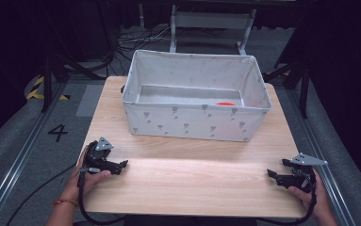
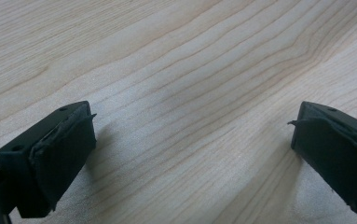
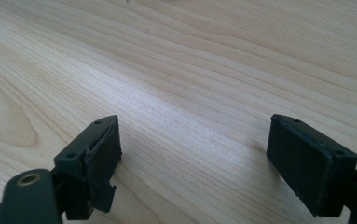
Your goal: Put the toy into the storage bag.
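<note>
Wood desk (image 1: 187, 183) | fabric bin (image 1: 194, 120) at far edge, red item (image 1: 225, 103) inside, right | left gripper (image 1: 121, 165), right gripper (image 1: 273, 175) near front corners, jaws apart, empty | lift your jaws clear over the rim first.

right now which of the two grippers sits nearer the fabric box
The left gripper: it rests on the table nearer the box. The right gripper sits lower, by the table's right edge.
</note>
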`<state>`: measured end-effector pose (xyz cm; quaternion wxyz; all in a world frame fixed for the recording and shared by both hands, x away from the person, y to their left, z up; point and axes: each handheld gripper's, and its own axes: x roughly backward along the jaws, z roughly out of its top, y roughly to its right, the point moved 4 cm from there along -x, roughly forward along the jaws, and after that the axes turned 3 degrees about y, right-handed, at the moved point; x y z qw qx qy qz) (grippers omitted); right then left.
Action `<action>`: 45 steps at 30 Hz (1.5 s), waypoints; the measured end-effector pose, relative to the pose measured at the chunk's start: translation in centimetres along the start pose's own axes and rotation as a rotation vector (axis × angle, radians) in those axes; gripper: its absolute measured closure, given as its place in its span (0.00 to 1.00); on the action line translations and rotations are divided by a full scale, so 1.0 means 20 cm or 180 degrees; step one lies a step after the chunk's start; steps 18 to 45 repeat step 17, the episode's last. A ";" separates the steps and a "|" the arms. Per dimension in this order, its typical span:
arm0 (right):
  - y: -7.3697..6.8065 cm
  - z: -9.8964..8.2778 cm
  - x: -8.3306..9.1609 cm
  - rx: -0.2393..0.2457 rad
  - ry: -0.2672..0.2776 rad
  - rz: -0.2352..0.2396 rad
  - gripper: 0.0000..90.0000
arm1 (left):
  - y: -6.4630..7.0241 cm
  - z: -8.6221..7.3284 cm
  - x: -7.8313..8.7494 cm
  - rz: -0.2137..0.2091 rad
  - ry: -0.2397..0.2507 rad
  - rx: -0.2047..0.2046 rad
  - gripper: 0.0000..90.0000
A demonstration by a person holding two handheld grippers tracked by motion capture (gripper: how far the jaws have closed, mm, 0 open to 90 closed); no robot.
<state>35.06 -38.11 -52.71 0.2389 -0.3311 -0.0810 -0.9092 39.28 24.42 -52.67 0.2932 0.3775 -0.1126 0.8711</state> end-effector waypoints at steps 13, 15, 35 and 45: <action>0.00 0.00 0.00 -0.0019 -0.0011 -0.0035 0.18 | 0.00 0.00 0.00 0.0017 0.0016 -0.0027 0.00; 0.00 0.00 0.00 -0.0019 -0.0011 -0.0035 0.18 | -0.01 0.00 0.00 0.0023 0.0015 -0.0024 0.00; 0.00 0.00 0.00 -0.0023 -0.0012 -0.0033 0.18 | -0.01 0.00 0.00 0.0027 0.0015 -0.0022 0.00; 0.00 0.00 0.00 -0.0023 -0.0012 -0.0033 0.18 | -0.01 0.00 0.00 0.0027 0.0015 -0.0022 0.00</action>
